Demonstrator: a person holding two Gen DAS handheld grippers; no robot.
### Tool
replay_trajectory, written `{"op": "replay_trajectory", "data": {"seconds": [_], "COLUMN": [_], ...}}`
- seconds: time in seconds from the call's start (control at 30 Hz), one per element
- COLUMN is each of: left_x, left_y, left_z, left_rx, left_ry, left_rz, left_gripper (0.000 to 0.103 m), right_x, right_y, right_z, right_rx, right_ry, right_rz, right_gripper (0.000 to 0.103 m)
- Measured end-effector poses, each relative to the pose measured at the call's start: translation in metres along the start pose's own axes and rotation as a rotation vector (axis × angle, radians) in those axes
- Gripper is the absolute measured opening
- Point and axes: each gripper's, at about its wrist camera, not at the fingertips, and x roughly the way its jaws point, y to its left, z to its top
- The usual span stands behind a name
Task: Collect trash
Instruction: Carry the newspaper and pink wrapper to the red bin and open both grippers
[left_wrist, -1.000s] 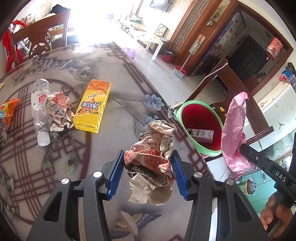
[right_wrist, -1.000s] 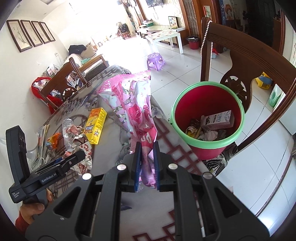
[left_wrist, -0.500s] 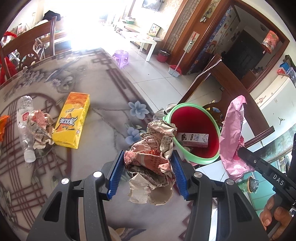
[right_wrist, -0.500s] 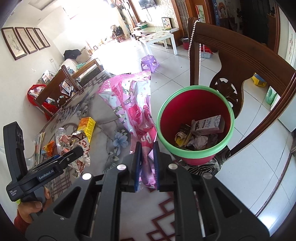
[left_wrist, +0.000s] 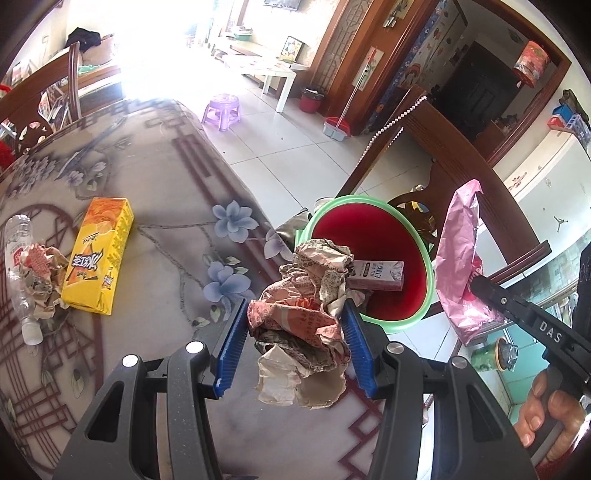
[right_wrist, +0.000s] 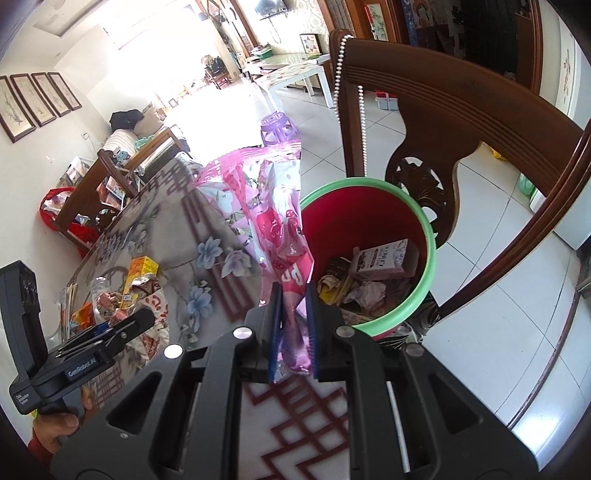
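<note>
Tiled living room beyond a round table (left_wrist: 155, 192) under a grey cloth printed with blue flowers and dark red fretwork; wooden chair (right_wrist: 436, 122) with a bead string close by the table edge. Red bin with green rim (right_wrist: 428, 229) on the floor just beside the table, holding a brown-and-white carton (right_wrist: 384, 258) with small unreadable print among crumpled wrappers.

Left gripper (left_wrist: 295, 339): blue pads (left_wrist: 232, 347) set fairly wide, clamped on a crumpled newspaper ball (left_wrist: 306, 317), held above the table edge, near the bin rim. Printed text on the paper too small to read.

Right gripper (right_wrist: 293, 325): pads nearly together, pinching a pink snack bag (right_wrist: 273, 206) upright just beside the bin; part of a white letter, perhaps "P", on the bag. "DAS" legible on the right tool's body in the left view; "GenRobot.AI" on the left tool in the right view.

On the table, well apart from the bin: yellow carton (left_wrist: 98, 258) with bold black Chinese characters, clear plastic bottle (left_wrist: 18, 280) with red-and-white label, another crumpled paper (left_wrist: 38, 273) touching both.
</note>
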Motion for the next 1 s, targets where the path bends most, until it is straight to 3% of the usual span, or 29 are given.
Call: {"op": "replay_trajectory", "data": {"seconds": [0.33,0.37,0.47,0.9,1.0], "left_x": [0.022,0.025,0.034,0.098,0.105], "left_y": [-0.018,-0.019,-0.026,-0.095,-0.111], "left_z": [0.010,0.012,0.018,0.057,0.062], "left_rx": [0.012,0.015,0.029,0.203,0.237], "left_ry": [0.035,0.037,0.047,0.081,0.077], "left_rz": [0.018,0.019,0.016,-0.079,-0.095], "left_gripper": [0.048,0.048,0.048,0.048,0.057], "right_x": [0.025,0.027,0.029,0.011,0.008], "right_y": [-0.033,-0.035,-0.045,-0.090,-0.095], "right_z": [0.025,0.027,0.032,0.024,0.019], "right_rx": [0.057,0.060,0.088,0.189,0.210], "right_ry": [0.013,0.011,-0.007,-0.024,-0.023], "right_rz": [-0.005,-0.006,-0.016,-0.116,-0.129], "right_gripper": [0.016,0.022,0.069,0.072,0.072]}}
